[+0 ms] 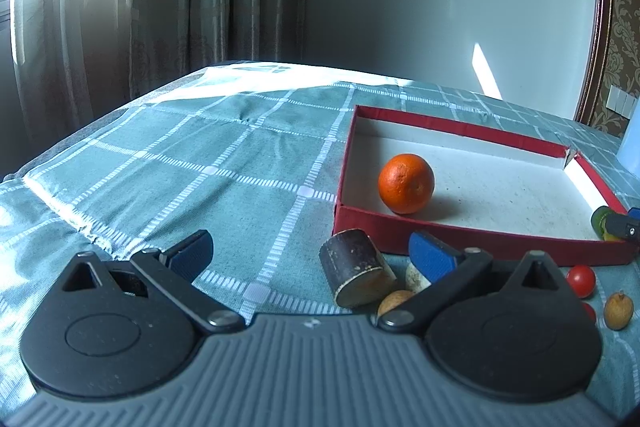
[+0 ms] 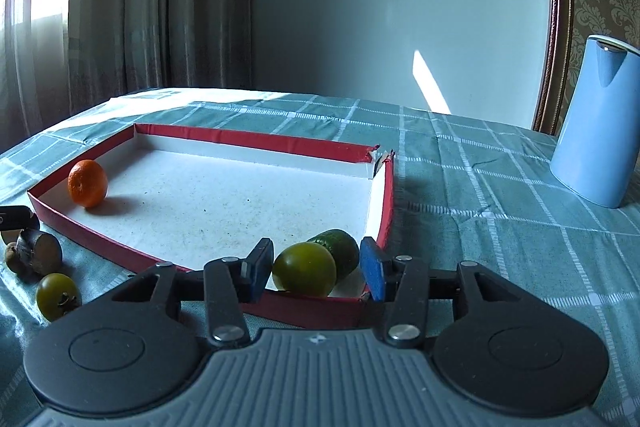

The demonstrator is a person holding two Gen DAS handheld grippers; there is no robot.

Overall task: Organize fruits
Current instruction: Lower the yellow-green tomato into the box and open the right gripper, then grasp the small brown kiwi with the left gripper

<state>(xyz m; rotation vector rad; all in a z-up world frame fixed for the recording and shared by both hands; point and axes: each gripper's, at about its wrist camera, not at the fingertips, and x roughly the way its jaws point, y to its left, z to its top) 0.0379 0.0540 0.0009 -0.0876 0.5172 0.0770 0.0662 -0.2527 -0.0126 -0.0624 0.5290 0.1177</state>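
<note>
- The right hand-held gripper stands open over the near right corner of the shallow red cardboard tray; a round green tomato sits between its blue pads, apparently untouched.
- A dark green avocado-like fruit lies just behind it.
- To finish well, lift straight back without nudging either fruit.
- The left hand-held gripper is open and empty, a dark cut cylinder between its fingers.
- 1 orange mandarin rests in the tray's near left part.
</note>
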